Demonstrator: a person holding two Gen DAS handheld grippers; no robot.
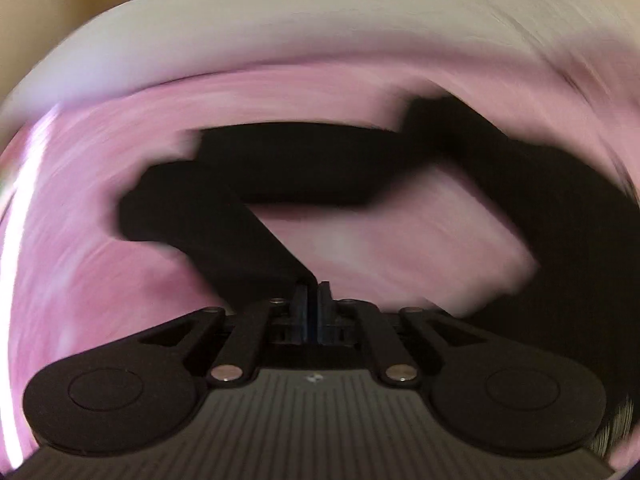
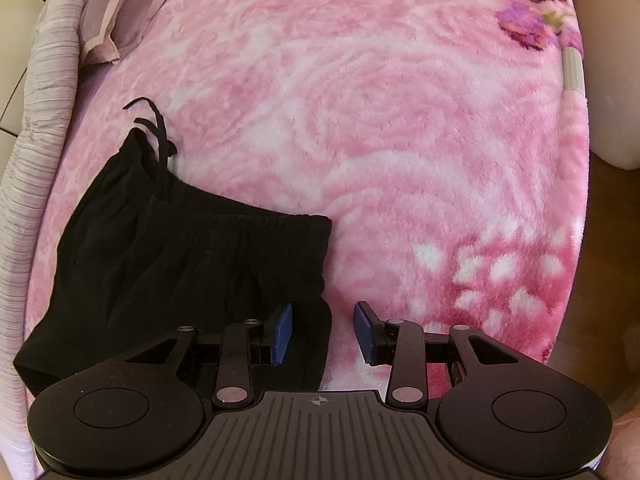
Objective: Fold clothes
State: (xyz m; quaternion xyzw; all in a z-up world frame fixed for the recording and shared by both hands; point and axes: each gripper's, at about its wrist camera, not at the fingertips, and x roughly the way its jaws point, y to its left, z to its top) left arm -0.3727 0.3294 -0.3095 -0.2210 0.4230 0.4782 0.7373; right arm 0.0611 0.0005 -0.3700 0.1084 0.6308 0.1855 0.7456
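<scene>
left tongs: pinching shut on the black shorts; keep the cloth taut
right tongs: gaping open beside the hem on the pink blanket

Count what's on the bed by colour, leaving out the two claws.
Black: 1, the drawstring garment, its cloth pinched in the shut left claw
Pink: 1, the fleece blanket covering the bed
Mauve: 1, the pillow at the far left corner
Grey: 1, the ribbed cover along the left edge
Total: 4

The right claw is open over the garment's edge.
</scene>
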